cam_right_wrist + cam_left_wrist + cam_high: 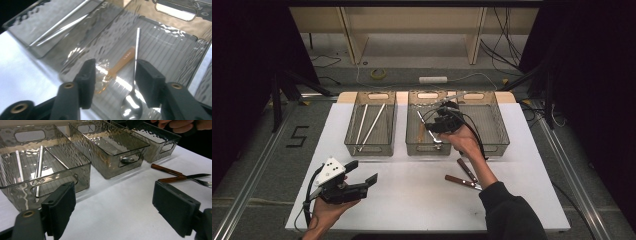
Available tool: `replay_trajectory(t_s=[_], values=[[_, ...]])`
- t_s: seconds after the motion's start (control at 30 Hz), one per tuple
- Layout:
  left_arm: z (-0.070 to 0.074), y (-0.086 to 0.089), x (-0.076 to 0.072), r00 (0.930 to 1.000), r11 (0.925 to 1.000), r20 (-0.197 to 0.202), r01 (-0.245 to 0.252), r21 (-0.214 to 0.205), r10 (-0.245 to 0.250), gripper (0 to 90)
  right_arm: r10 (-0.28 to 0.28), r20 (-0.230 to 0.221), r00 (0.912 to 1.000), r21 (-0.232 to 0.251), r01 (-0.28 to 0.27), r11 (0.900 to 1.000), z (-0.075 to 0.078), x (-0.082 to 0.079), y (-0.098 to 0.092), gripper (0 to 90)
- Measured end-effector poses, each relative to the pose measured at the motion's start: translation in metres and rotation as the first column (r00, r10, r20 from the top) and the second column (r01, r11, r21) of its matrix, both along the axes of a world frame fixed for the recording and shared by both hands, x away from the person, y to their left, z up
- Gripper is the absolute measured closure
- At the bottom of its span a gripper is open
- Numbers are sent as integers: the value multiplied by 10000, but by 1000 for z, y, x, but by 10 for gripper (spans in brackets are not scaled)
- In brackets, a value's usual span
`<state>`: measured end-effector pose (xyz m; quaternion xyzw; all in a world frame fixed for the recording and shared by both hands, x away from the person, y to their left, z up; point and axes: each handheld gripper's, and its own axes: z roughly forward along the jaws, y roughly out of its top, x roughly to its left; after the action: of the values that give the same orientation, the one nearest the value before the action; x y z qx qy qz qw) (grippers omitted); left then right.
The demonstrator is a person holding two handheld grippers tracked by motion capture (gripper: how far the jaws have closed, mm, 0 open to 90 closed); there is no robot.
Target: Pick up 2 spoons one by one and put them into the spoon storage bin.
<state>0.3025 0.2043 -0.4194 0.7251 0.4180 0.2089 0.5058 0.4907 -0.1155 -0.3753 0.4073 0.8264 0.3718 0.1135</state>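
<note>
jaws wide on both grippers at the table.
right gripper (pixel 113 85) over middle bin (pixel 413 131), above a spoon (pixel 132 100); left gripper (pixel 362 172) near, holding nothing.

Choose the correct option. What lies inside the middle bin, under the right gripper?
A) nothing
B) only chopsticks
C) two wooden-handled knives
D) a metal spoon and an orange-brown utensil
D: the right gripper view looks between the open right gripper into the middle bin, where a metal spoon lies beside an orange-brown utensil.
</note>
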Motion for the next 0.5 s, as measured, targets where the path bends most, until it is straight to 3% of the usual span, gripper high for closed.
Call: replay_trajectory(t_s=[0.2, 0.5], values=[[0, 0, 0, 10000, 10000, 4, -10, 24, 10, 183, 473, 69, 9989, 19, -473, 9989, 11, -20, -12, 433], [0, 0, 0, 10000, 10000, 25, -28, 15, 28, 183, 934, -37, 9956, -230, -935, 9954, 16, -49, -31, 365]])
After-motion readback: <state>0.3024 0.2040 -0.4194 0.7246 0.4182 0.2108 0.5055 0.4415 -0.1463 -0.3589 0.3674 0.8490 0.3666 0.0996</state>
